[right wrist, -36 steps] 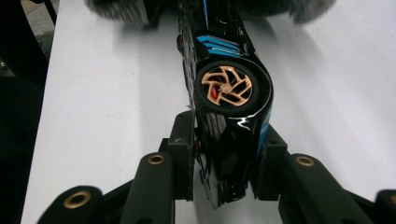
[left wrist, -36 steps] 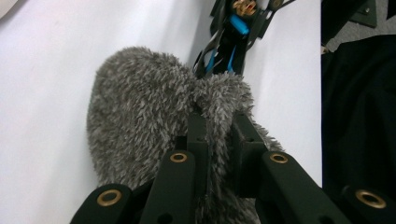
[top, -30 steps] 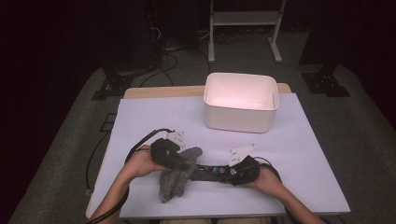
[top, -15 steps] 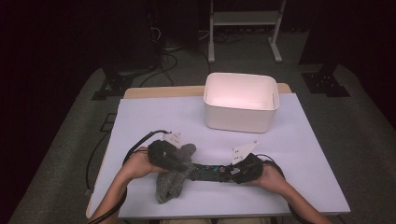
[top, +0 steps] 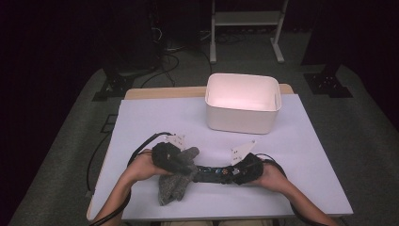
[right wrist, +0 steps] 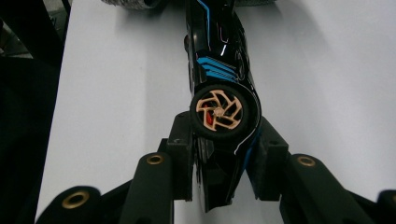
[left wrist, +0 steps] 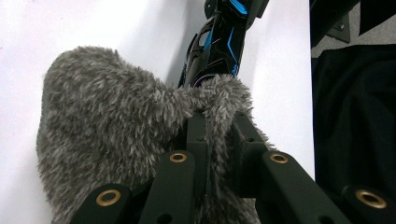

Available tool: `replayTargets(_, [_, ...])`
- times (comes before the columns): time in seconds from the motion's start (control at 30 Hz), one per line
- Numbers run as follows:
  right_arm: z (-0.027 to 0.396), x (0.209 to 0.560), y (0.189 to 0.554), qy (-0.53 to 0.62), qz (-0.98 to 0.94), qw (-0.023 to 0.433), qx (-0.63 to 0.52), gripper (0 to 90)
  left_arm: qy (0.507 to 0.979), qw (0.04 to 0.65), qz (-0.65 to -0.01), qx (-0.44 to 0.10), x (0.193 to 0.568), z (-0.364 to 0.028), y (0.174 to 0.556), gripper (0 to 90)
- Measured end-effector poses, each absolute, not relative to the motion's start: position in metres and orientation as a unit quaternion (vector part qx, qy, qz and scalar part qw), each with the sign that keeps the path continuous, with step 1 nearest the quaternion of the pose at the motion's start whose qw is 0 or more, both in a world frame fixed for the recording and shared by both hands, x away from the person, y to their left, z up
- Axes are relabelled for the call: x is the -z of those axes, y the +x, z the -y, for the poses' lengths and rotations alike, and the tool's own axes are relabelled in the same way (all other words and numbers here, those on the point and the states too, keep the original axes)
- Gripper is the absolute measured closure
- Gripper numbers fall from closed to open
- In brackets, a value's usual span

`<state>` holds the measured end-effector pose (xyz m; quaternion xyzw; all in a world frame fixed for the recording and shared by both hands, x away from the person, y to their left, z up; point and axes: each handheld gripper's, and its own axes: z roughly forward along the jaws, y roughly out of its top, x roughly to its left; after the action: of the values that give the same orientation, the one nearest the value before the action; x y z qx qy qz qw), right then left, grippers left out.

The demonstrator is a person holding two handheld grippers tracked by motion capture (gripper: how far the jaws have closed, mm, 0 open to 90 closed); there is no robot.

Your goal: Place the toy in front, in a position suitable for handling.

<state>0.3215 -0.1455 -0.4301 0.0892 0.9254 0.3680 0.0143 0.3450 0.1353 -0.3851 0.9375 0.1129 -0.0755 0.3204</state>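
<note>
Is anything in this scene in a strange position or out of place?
Yes. The black toy car lies tipped on its side, one wheel facing up, in the right gripper. The left gripper pinches a grey fuzzy cloth over its far end.

a black toy car (right wrist: 219, 70) with blue stripes and a copper-spoked wheel is laid on its side near the counter's front edge. a grey fuzzy cloth (left wrist: 107, 140) is bunched against its far end, partly draped over it.

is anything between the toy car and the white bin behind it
Nothing visible does. The toy car lies near the front edge, held by the right gripper, with the fuzzy grey cloth in the left gripper over its other end. Bare table lies before the white bin.
</note>
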Motion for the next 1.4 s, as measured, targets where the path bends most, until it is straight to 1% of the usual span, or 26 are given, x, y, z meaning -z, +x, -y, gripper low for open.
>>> replayTargets(0.27, [0.164, 0.426, 0.321, 0.087, -0.935, 0.013, -0.345, 64.6, 0.942, 0.315, -0.086, 0.079, 0.385, -0.111, 0.344, 80.3])
replayTargets(0.37, [0.168, 0.423, 0.319, 0.089, -0.938, 0.024, -0.333, 61.8, 0.942, 0.314, -0.081, 0.08, 0.385, -0.104, 0.345, 80.2])
replayTargets(0.43, [0.165, 0.421, 0.318, 0.086, -0.94, 0.035, -0.328, 59.9, 0.943, 0.314, -0.078, 0.083, 0.385, -0.102, 0.345, 80.2])
replayTargets(0.6, [0.148, 0.415, 0.319, 0.067, -0.941, 0.043, -0.33, 58.4, 0.942, 0.318, -0.076, 0.081, 0.385, -0.1, 0.344, 79.9])
replayTargets(0.97, [0.143, 0.411, 0.322, 0.064, -0.945, 0.04, -0.318, 58.5, 0.934, 0.331, -0.092, 0.093, 0.394, -0.114, 0.347, 79.9])
replayTargets(1.0, [0.143, 0.41, 0.322, 0.063, -0.945, 0.042, -0.318, 58.0, 0.935, 0.331, -0.091, 0.093, 0.394, -0.113, 0.347, 79.9])
replayTargets(1.03, [0.142, 0.41, 0.322, 0.062, -0.945, 0.045, -0.318, 54.6, 0.935, 0.329, -0.088, 0.095, 0.395, -0.111, 0.347, 79.9])
replayTargets(1.17, [0.132, 0.409, 0.322, 0.053, -0.948, 0.05, -0.309, 53.5, 0.936, 0.327, -0.087, 0.095, 0.395, -0.11, 0.347, 79.8])
replayTargets(1.4, [0.114, 0.414, 0.326, 0.041, -0.956, 0.039, -0.287, 53.5, 0.933, 0.333, -0.09, 0.099, 0.397, -0.114, 0.347, 79.7])
